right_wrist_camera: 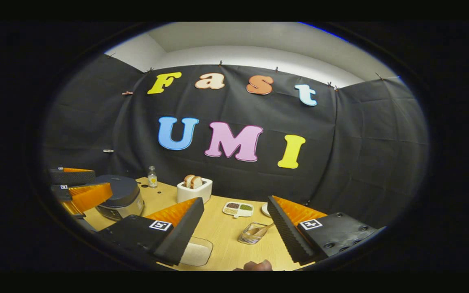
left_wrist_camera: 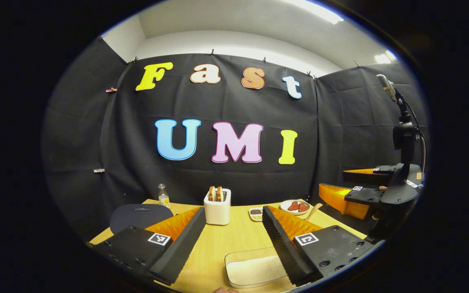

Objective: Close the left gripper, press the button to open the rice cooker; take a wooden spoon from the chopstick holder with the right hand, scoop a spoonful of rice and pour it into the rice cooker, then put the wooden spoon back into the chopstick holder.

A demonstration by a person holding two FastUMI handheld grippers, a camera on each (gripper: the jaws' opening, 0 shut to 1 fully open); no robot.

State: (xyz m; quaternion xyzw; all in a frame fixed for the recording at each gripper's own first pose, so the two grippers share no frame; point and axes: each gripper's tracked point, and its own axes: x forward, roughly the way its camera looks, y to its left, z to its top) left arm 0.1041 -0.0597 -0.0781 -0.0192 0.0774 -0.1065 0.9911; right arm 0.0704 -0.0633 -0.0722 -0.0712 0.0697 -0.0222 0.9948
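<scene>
Nothing on the task looks done yet. Left gripper (left_wrist_camera: 234, 240) is hanging over the near table (left_wrist_camera: 234, 232) with jaws spread wide, holding nothing, so it isn't closed for the button press. Right gripper (right_wrist_camera: 236, 232) is likewise released and empty, hovering near the front edge. Cooker (right_wrist_camera: 122, 197) is sitting far left on the table with its lid down; I can't make out the button. Holder (right_wrist_camera: 253, 234) is sitting right of centre, just ahead of the right gripper, with the spoon (right_wrist_camera: 261, 230) leaning in it, untouched. Rice tray (right_wrist_camera: 196, 252) is lying near the front, between the two grippers, looking full. Toaster (left_wrist_camera: 217, 206) is standing mid-table behind it all. Remaining, by my read: close left, press, grab spoon, scoop, pour, return spoon.
</scene>
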